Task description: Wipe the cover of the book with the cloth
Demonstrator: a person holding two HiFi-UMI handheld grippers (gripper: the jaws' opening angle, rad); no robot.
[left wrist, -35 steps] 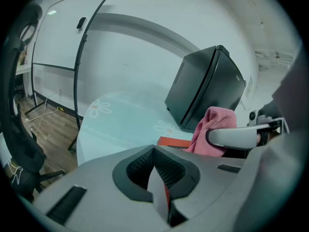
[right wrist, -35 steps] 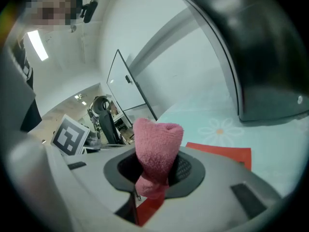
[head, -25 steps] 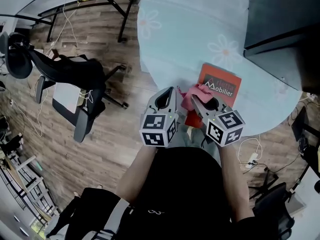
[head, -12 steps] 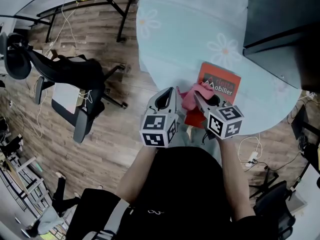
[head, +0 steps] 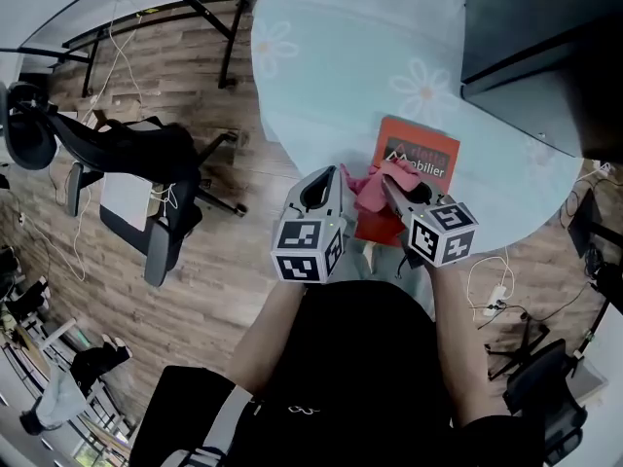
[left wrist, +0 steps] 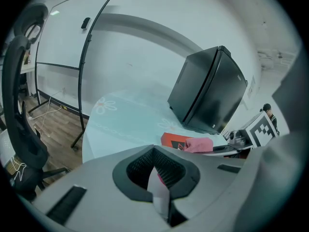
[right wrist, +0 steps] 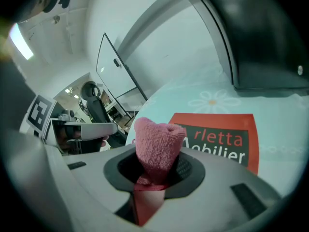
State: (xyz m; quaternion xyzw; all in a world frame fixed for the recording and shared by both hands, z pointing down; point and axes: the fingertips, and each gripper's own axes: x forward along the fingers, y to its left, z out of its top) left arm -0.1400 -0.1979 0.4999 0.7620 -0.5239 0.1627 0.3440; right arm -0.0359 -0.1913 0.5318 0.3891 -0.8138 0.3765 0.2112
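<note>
1. Right gripper (right wrist: pixel 153 180): jaws clamped on a bunched pink cloth (right wrist: pixel 158 146). The wad sticks out past the tips, so soft fabric, not metal, would meet the cover.
2. Book (right wrist: pixel 212 120): red, lying flat and title-up on the pale blue table (head: pixel 331 56), near the edge closest to the person. Flat placement gives the whole cover to the wipe.
3. The cloth sits over the book's near left corner. Whether it touches the cover, I cannot tell. Judged a starting corner, with most of the cover ahead of it.
4. Left gripper (left wrist: pixel 157 175): jaws drawn together, nothing sizeable between them. It hangs just left of the book, apart from it, likely parked out of the sweep.
5. Black cabinet (head: pixel 545 47) stands beyond the book, so long strokes have a limit there.
</note>
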